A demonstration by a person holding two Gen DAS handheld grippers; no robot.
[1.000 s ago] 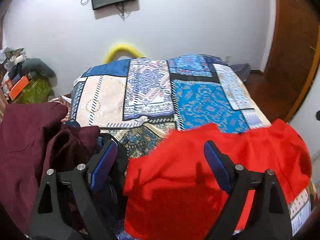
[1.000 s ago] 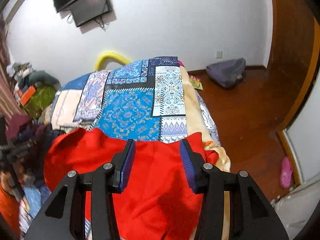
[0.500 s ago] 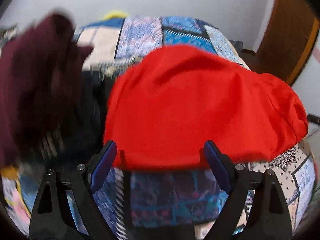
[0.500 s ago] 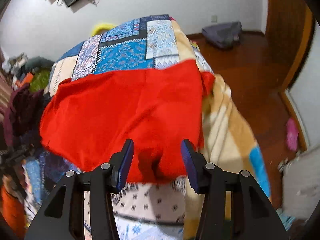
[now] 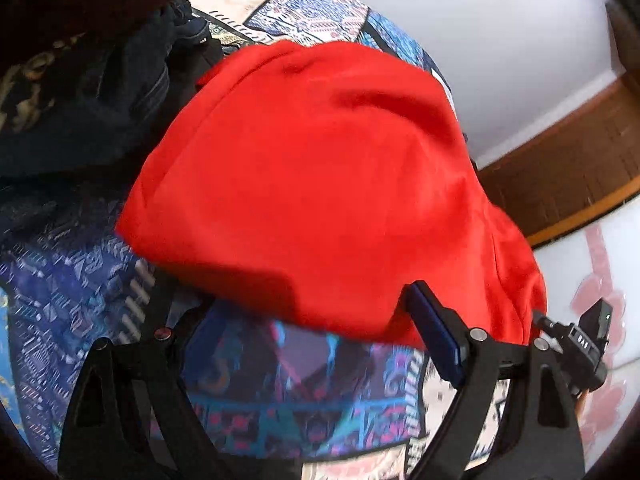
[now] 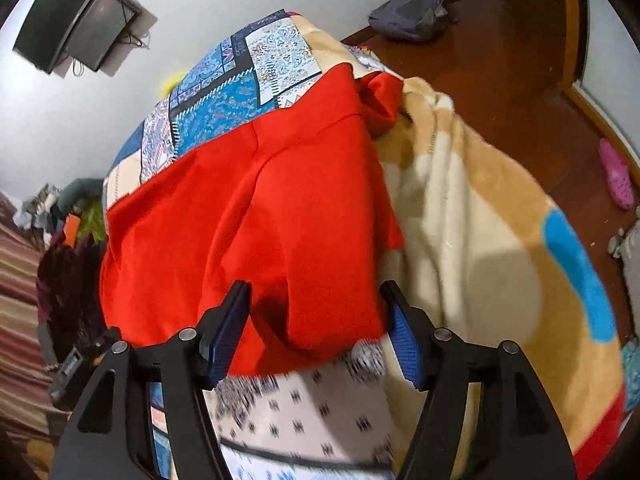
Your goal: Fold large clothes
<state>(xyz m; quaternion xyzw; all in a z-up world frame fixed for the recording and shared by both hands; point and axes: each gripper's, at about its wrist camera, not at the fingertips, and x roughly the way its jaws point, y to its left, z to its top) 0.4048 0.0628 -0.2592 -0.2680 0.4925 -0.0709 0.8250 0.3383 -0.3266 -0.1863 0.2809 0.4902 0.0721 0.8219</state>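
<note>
A large red garment [image 5: 312,184] lies spread on the patterned bed cover [image 5: 280,408]. It also shows in the right wrist view [image 6: 240,232], one sleeve bunched at its far right corner. My left gripper [image 5: 316,340] is open and empty, just over the garment's near hem. My right gripper [image 6: 316,328] is open and empty, its jaws on either side of the hem at the garment's near right part. The other gripper shows at the right edge of the left wrist view [image 5: 580,344].
A heap of dark and maroon clothes [image 5: 80,80] lies left of the red garment. A beige fleece blanket [image 6: 480,240] hangs over the bed's right side. Beyond is wooden floor [image 6: 520,92] with a grey bag [image 6: 412,12] and a pink slipper [image 6: 618,174].
Both grippers have dropped from high over the bed to the garment's near hem and tilted downward. The right jaws have opened wider. The garment has not been taken hold of.
</note>
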